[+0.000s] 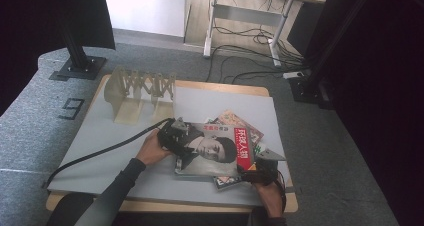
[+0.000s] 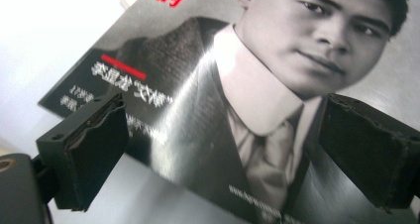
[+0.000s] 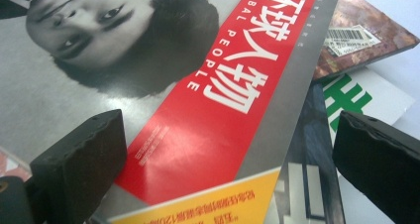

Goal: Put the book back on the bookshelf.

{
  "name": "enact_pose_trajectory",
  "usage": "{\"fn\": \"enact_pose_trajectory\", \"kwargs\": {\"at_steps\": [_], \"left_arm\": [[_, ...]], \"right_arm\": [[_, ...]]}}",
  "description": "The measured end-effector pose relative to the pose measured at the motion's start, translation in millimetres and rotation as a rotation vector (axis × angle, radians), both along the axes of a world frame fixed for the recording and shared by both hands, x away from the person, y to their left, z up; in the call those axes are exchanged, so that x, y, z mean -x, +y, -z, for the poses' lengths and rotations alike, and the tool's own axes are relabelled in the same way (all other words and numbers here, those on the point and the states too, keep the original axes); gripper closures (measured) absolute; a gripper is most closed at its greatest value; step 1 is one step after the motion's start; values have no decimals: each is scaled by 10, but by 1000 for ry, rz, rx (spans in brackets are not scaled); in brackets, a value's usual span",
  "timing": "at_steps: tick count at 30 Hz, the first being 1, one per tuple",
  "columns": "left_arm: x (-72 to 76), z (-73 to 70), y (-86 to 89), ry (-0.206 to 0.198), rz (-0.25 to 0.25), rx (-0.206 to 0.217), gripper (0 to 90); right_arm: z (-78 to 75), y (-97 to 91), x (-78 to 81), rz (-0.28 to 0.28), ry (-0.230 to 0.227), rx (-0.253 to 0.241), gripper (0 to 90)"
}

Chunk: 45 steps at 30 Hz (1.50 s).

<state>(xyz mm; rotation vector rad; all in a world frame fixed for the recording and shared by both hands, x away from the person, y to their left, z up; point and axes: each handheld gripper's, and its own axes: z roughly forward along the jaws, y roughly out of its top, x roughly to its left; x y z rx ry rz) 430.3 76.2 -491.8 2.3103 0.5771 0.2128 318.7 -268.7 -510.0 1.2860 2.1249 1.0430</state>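
A grey magazine [image 1: 215, 153] with a portrait and a red title band tops a loose pile on the grey mat [image 1: 100, 146]. My left gripper [image 1: 181, 136] hangs over its left edge. In the left gripper view the jaws of the left gripper [image 2: 223, 110] stand wide apart above the cover [image 2: 198, 60], with nothing between them. My right gripper [image 1: 252, 166] is at the pile's near right corner, and it [image 3: 228, 125] stands open over the red band [image 3: 223, 85]. Under the top magazine lie a brown one [image 3: 366, 30] and a green-and-white one [image 3: 361, 97].
A pale folding rack [image 1: 137, 93] stands upright at the back left of the mat. The left gripper's black cable [image 1: 100, 153] trails across the mat to the left. Beyond the table are a black stand foot [image 1: 80, 66], desk legs [image 1: 210, 31] and floor cables.
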Motion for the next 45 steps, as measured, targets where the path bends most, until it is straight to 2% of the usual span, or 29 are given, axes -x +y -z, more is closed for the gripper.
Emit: {"fn": "enact_pose_trajectory", "kwargs": {"at_steps": [6,12,24,27,37,42,45], "left_arm": [[-128,56,-41,-8,1,-18,52],[-213,88,-70,-16,-20,24,58],[-400,78,-89,-38,-36,14,53],[-430,85,-86,-29,-52,25,53],[-492,112,-71,9,-53,45,53],[-468,105,-72,23,-49,34,52],[-435,91,-71,23,-37,11,50]], "right_arm": [[2,-19,68,-5,7,-4,2],[4,-15,141,-15,13,-8,4],[19,-19,197,-37,26,-3,9],[33,-18,207,-42,31,5,9],[39,-23,206,-45,29,5,8],[36,-32,204,-30,21,21,7],[37,-68,193,-10,15,30,11]]}}
